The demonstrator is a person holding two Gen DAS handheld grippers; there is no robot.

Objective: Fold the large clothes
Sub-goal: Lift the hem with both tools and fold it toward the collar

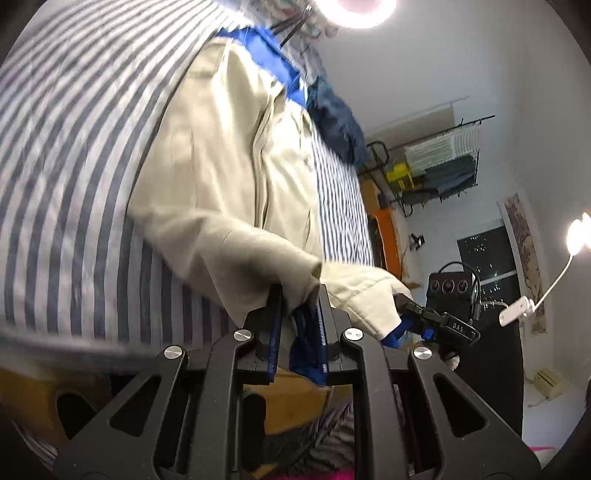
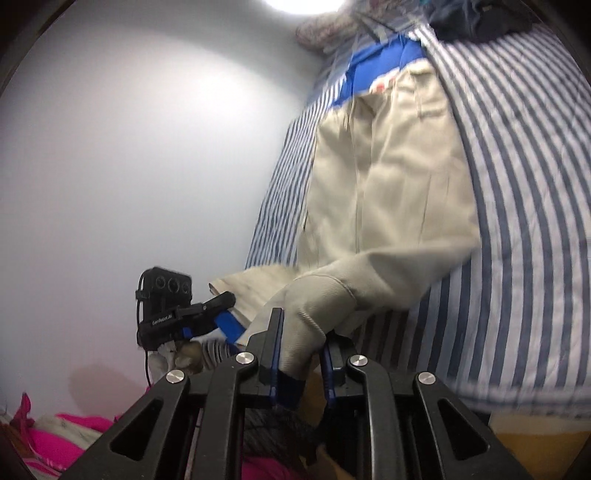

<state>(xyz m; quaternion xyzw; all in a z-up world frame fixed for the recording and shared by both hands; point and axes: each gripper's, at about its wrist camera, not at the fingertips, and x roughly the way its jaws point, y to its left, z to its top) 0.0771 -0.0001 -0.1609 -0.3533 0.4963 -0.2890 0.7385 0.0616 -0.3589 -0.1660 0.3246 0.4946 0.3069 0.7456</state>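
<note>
A beige garment with blue lining (image 1: 229, 155) lies lengthwise on a blue-and-white striped bed sheet (image 1: 66, 147). My left gripper (image 1: 300, 295) is shut on its near hem, beige cloth and blue lining bunched between the fingers. The right gripper (image 1: 410, 306) shows to its right, holding the other corner. In the right wrist view the garment (image 2: 391, 177) stretches away over the sheet (image 2: 528, 206). My right gripper (image 2: 303, 325) is shut on the beige hem. The left gripper (image 2: 221, 306) shows at the left, gripping its corner.
A dark blue garment (image 1: 340, 125) and a patterned one (image 1: 291, 18) lie at the far end of the bed. Shelves with boxes (image 1: 436, 166) stand by the wall. A lamp (image 1: 576, 236) is at right. Pink fabric (image 2: 55, 443) lies below.
</note>
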